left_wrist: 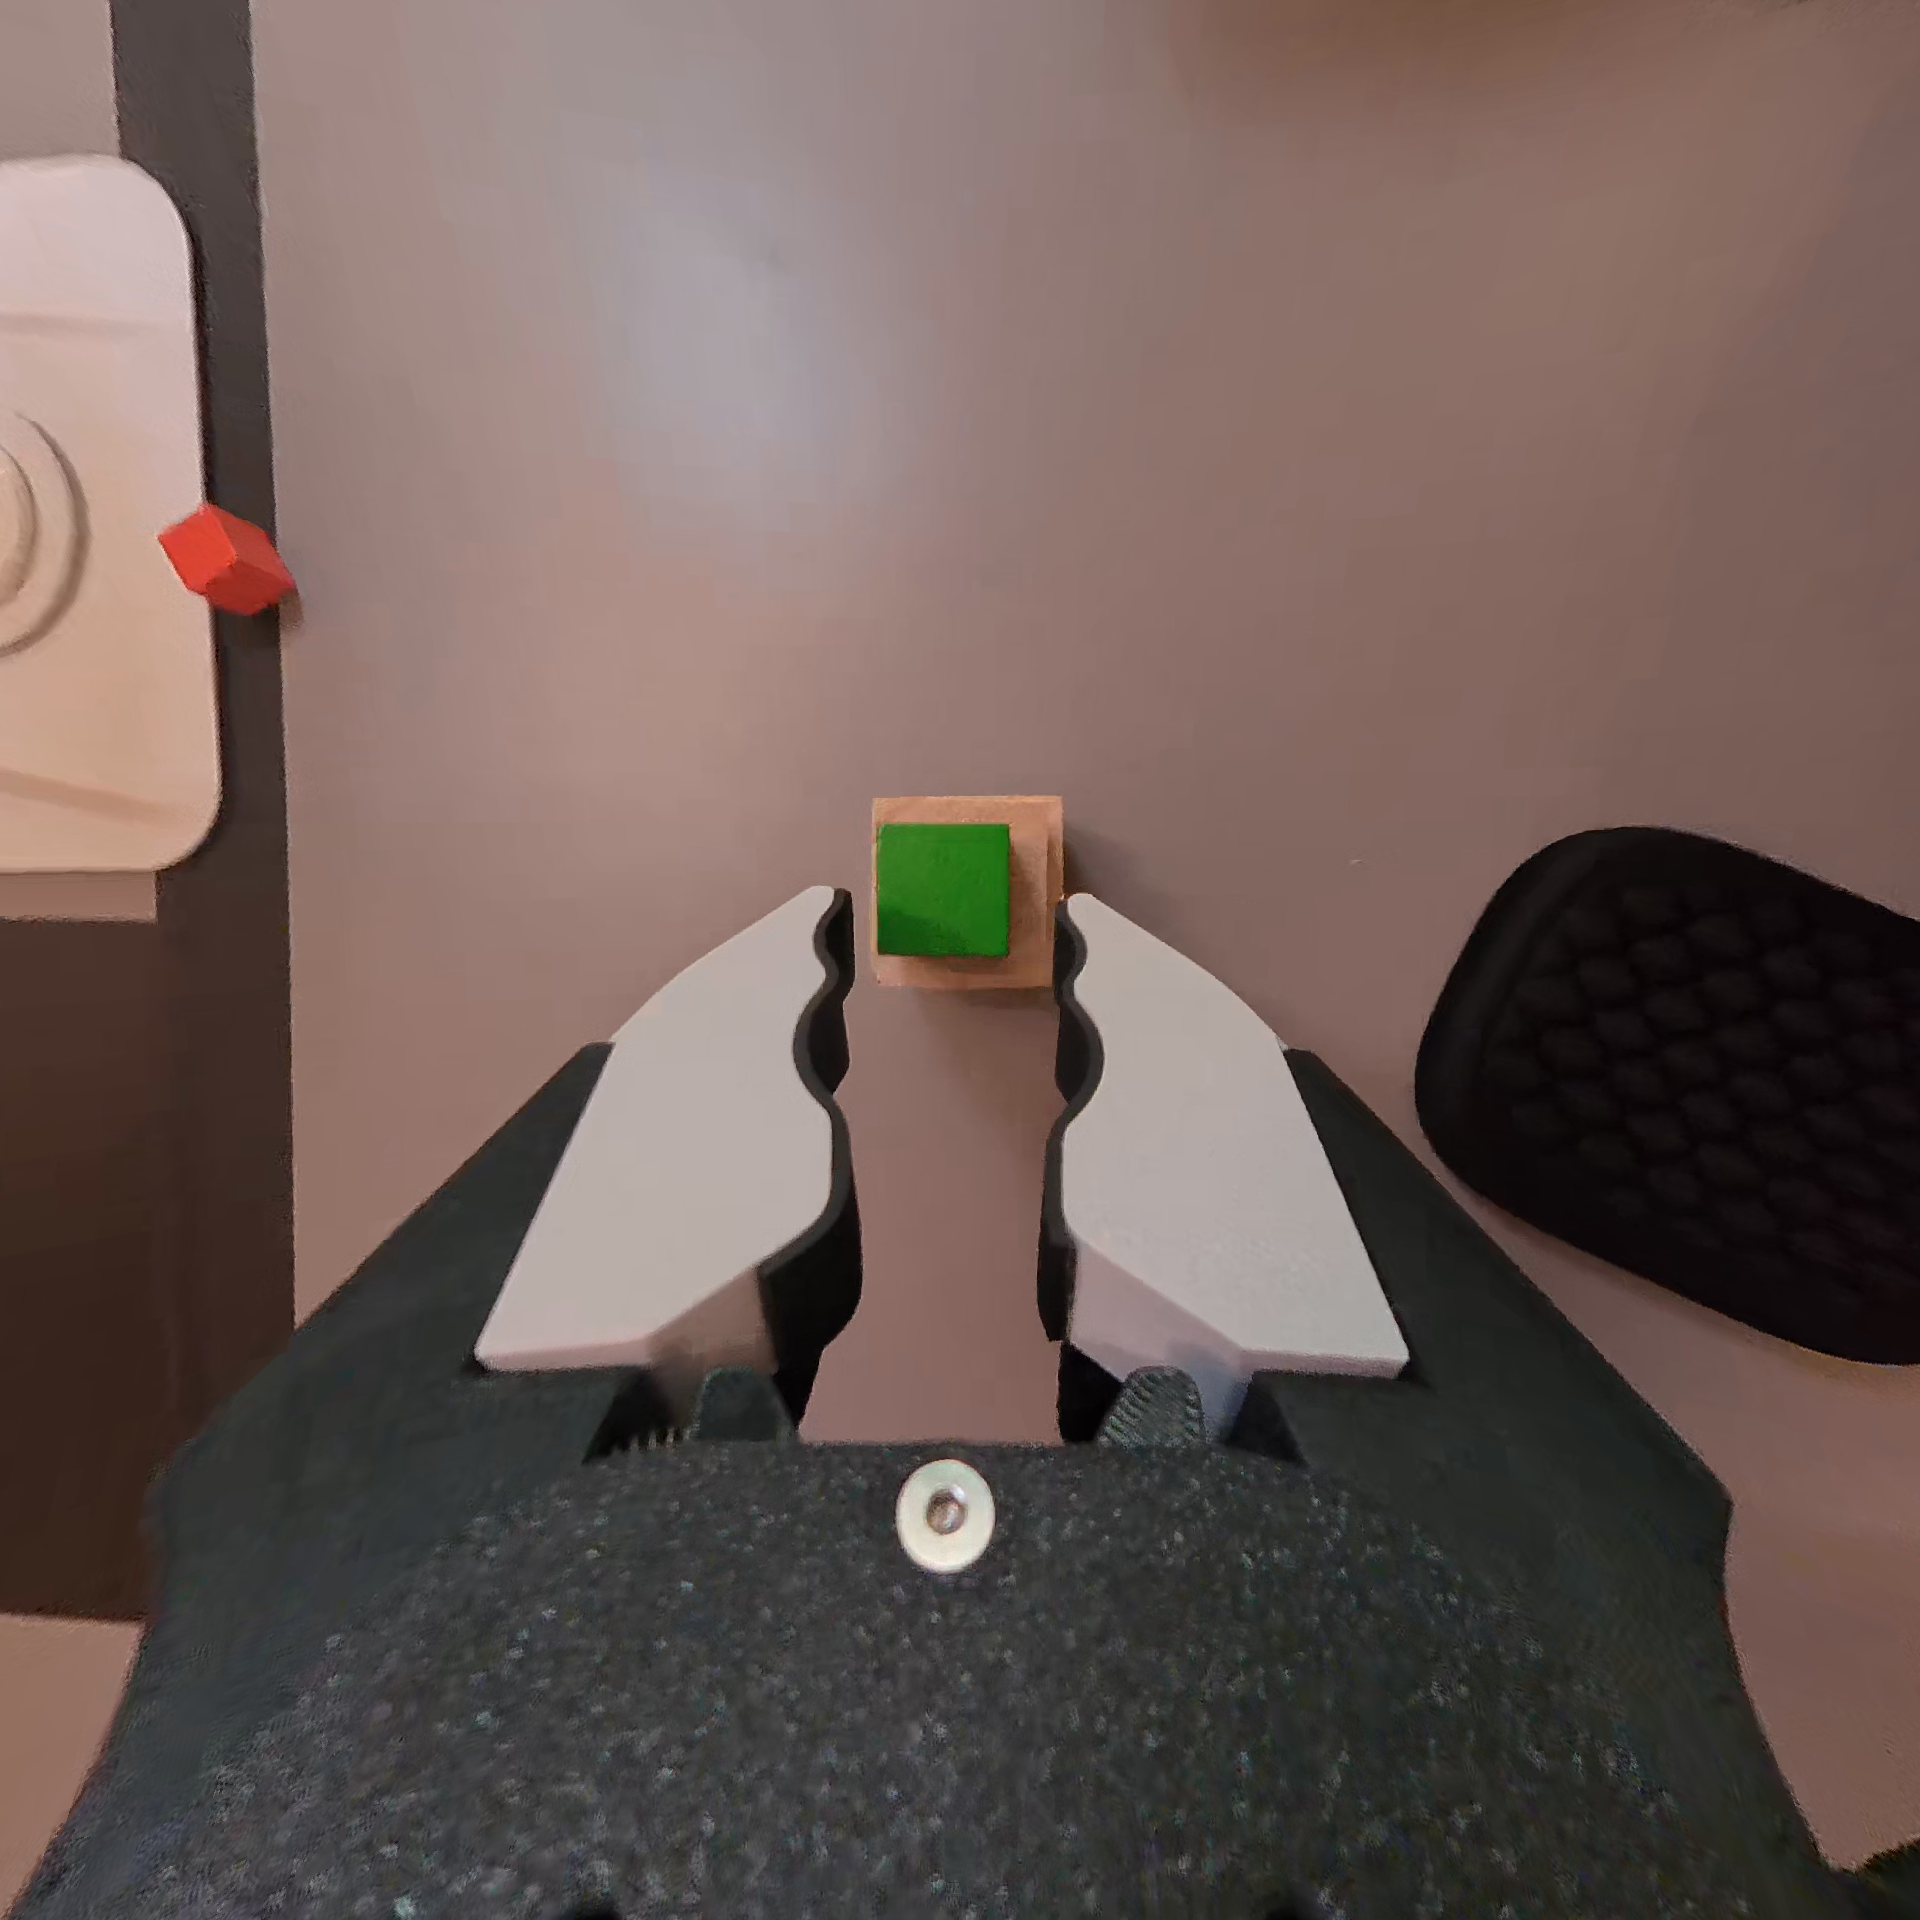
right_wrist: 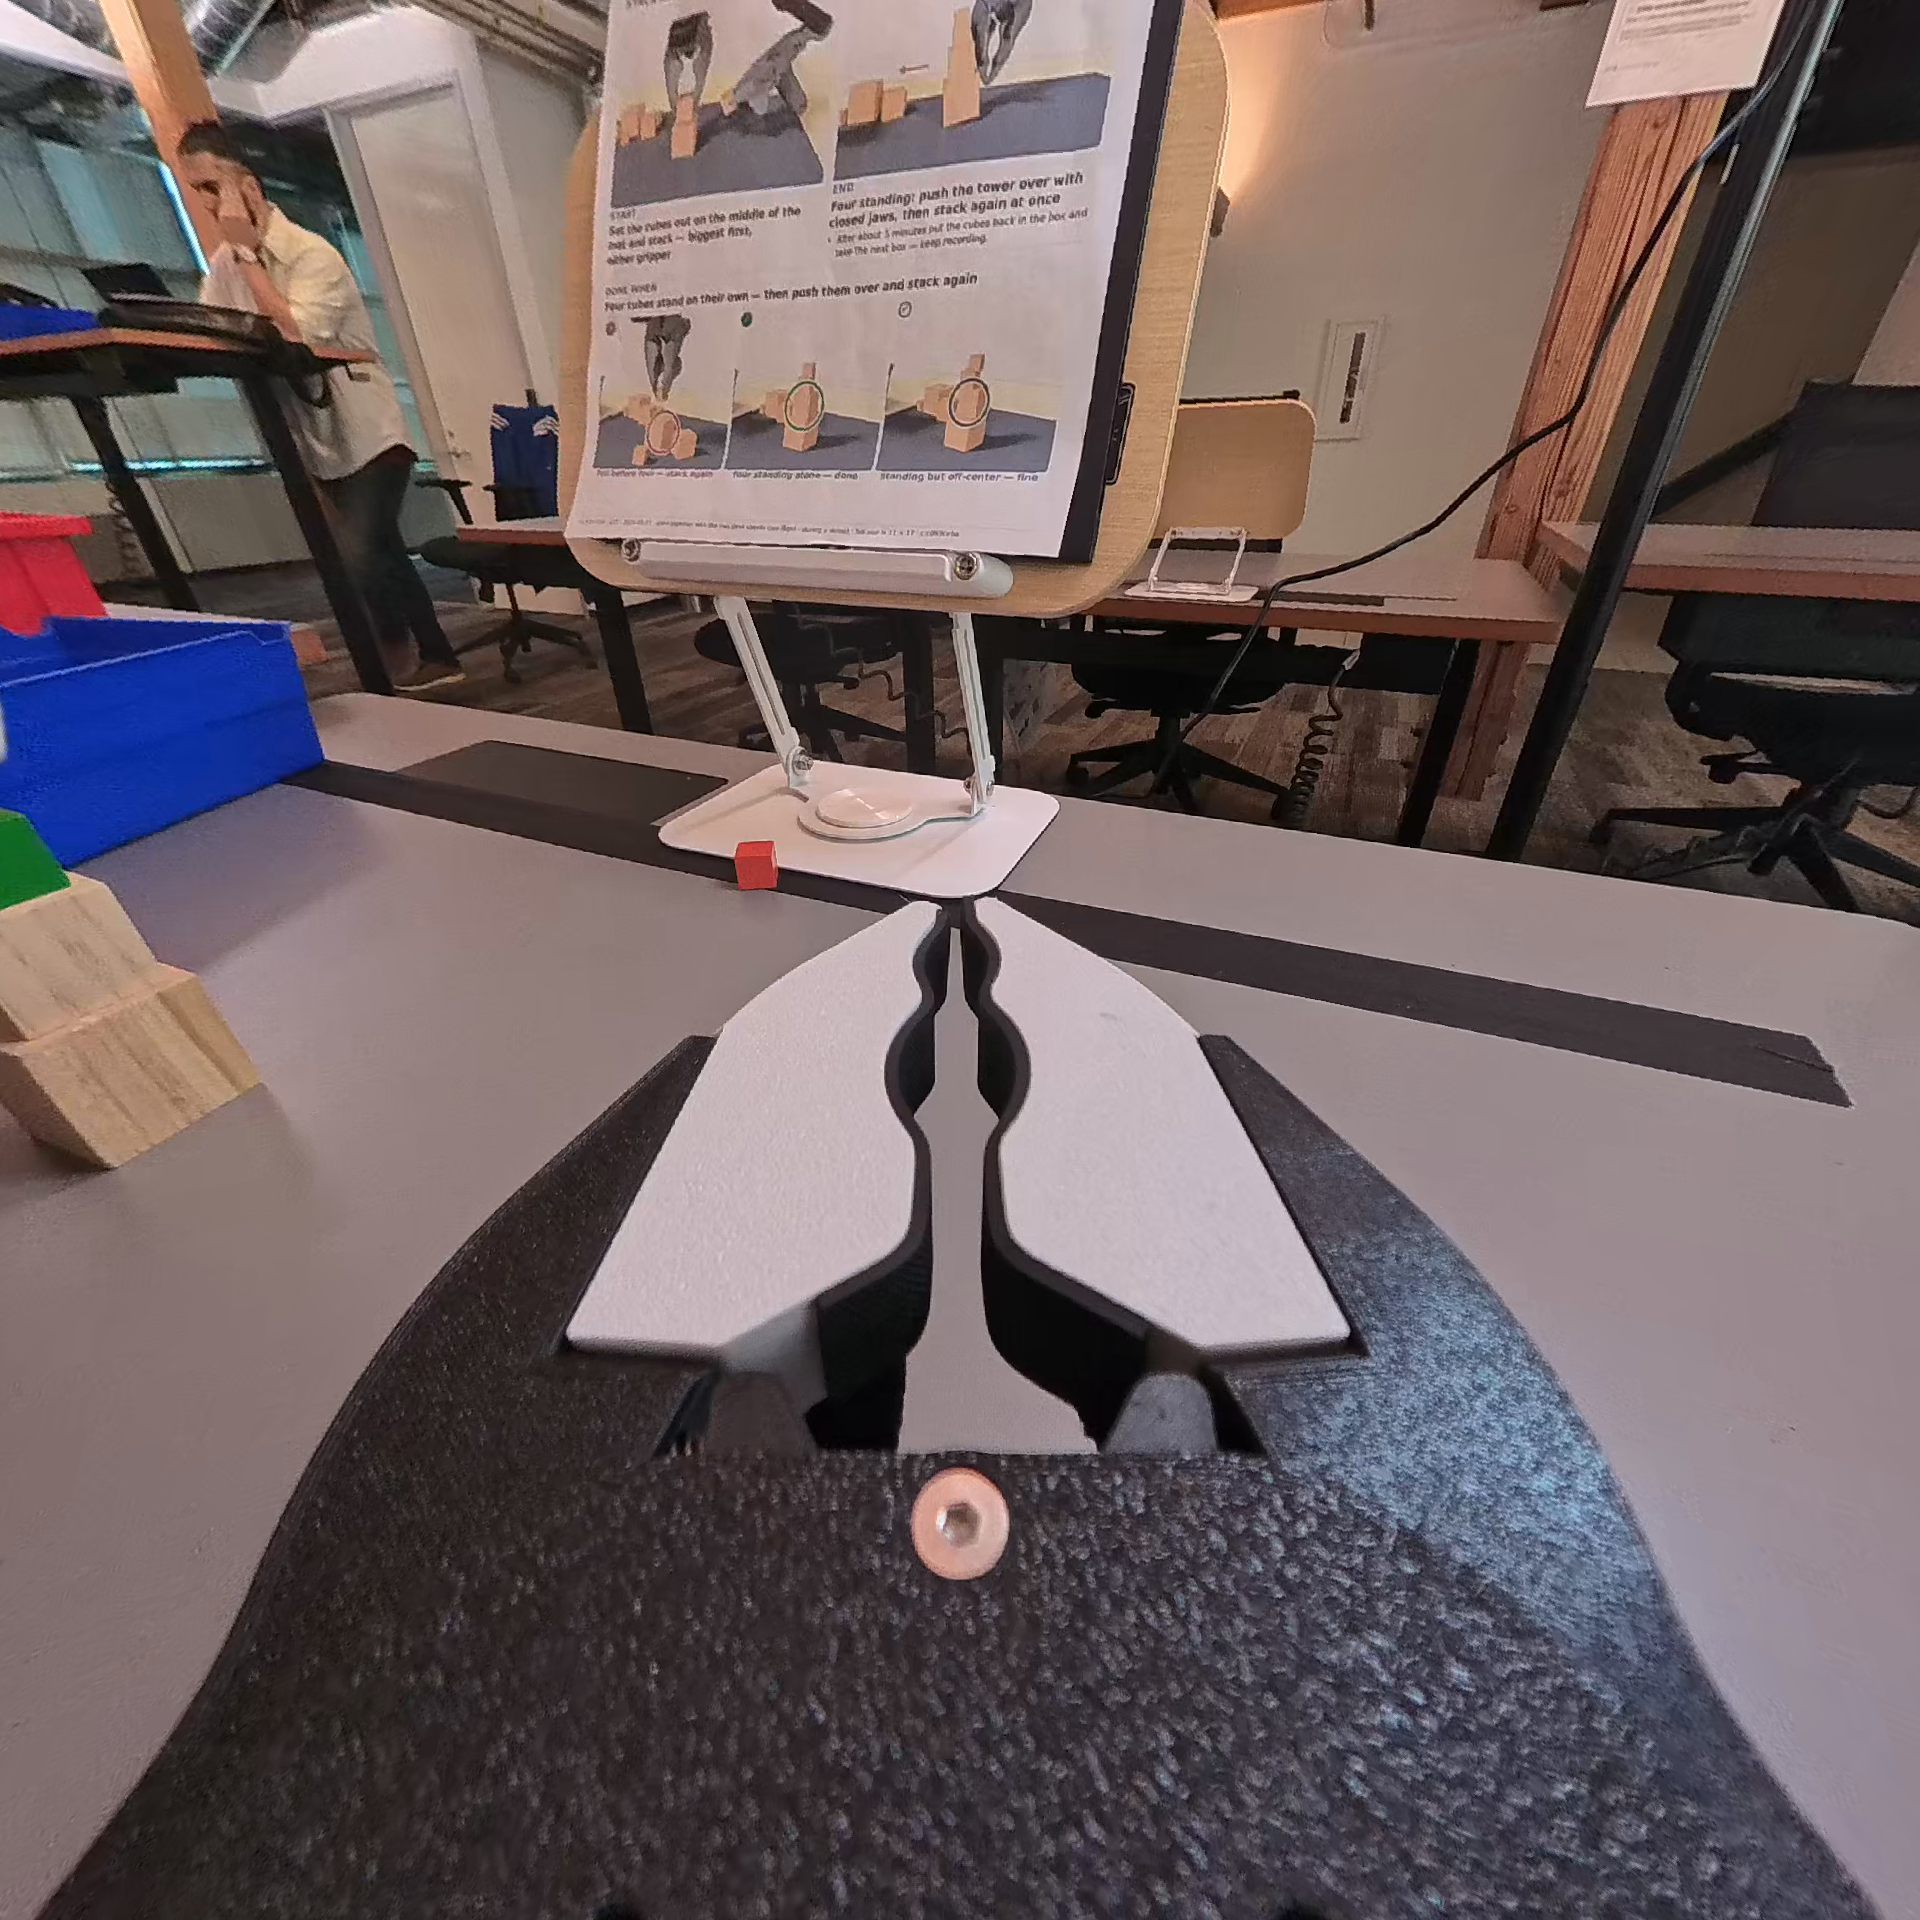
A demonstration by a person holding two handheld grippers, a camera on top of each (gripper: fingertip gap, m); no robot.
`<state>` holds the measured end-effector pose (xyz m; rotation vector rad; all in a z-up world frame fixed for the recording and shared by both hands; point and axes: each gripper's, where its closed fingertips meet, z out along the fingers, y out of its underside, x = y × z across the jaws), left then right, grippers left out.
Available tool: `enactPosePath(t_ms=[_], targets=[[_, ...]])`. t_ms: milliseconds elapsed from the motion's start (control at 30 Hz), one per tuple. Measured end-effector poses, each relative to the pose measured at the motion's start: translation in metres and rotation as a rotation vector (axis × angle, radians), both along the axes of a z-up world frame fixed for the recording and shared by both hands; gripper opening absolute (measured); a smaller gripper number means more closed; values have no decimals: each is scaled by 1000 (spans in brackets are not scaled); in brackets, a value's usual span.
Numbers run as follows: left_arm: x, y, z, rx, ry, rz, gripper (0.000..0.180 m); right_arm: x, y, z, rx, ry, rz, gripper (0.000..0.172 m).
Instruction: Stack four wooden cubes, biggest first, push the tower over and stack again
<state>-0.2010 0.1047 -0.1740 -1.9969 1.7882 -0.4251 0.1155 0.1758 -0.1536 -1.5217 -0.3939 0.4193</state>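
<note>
Green cube [left_wrist: 942,889] atop stacked wooden blocks [left_wrist: 1034,914], between open fingers [left_wrist: 821,935].

Your left gripper [left_wrist: 954,914] points straight down at frame centre, fingers spread apart and gripping nothing; your right gripper [right_wrist: 956,912] lies low and level (fingertips pressed together).

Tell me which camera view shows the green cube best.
The left wrist view: the green cube is centred, seen from straight above on the wooden blocks, just beyond the open left tongs. The right wrist view catches only a cropped green corner at its left edge, atop the wooden blocks.
</note>
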Motion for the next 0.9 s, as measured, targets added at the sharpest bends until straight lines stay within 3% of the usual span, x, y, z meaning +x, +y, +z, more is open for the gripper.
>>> enactPosePath(t_ms=[100,233,400,500,667,900], targets=[[14,16,30,27,-123,-1,35,-1,0,-1,-2,-3,3,2],[37,83,44,137,-224,138,38,-1,0,-1,1,-10,0,2],[49,175,0,219,-228,326,45,2,0,0,7,-10,-8,2],[52,208,-35,196,-237,389,44,3,1,-1,6,-16,-14,2],[63,233,-81,165,-233,395,51,5,4,-1,3,-21,-18,2],[76,253,-114,163,-281,417,49,8,8,-6,-6,-39,-32,2]])
